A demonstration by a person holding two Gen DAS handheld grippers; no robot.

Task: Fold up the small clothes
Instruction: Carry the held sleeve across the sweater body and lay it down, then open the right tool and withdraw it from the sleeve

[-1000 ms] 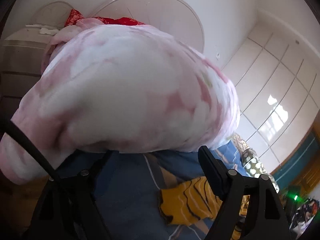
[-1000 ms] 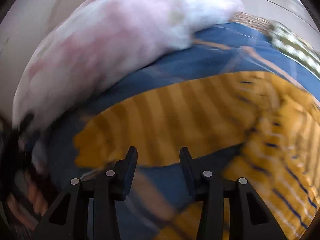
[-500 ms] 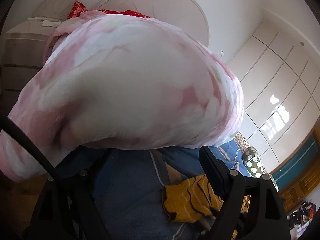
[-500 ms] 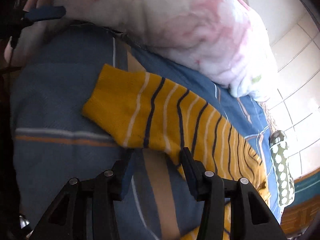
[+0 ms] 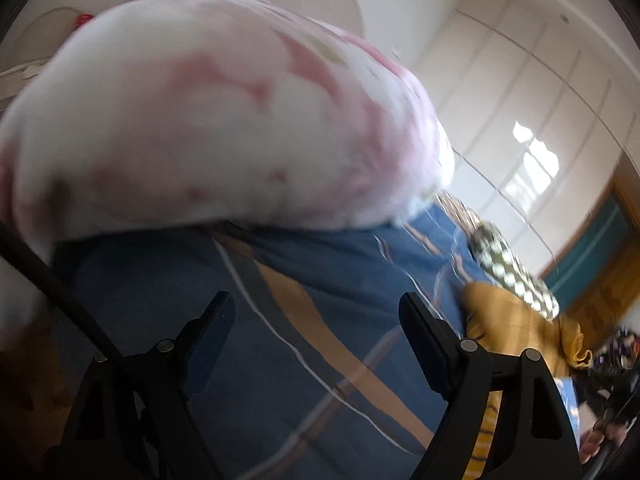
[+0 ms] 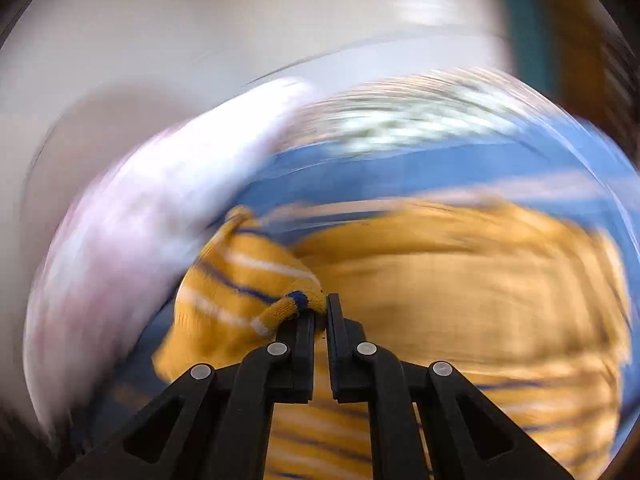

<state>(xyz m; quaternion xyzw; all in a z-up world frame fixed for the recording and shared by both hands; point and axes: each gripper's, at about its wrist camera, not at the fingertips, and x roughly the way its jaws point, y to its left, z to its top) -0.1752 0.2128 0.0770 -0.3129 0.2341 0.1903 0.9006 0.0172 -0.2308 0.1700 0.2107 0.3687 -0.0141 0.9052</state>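
The left gripper [image 5: 316,312] hangs wide open with nothing between its jaws, over a blue striped bedsheet [image 5: 280,360]. A pink and white blanket [image 5: 224,120] bulges behind it. To the right, the right gripper [image 6: 320,308] has just clamped tight on a fold of the yellow striped garment [image 6: 240,292], which lies on the sheet.

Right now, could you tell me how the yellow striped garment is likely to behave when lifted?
Likely floppy: the yellow striped garment bunches and droops where the right gripper pinches it. Probably light, being thin knit. It should trail rather than slip.
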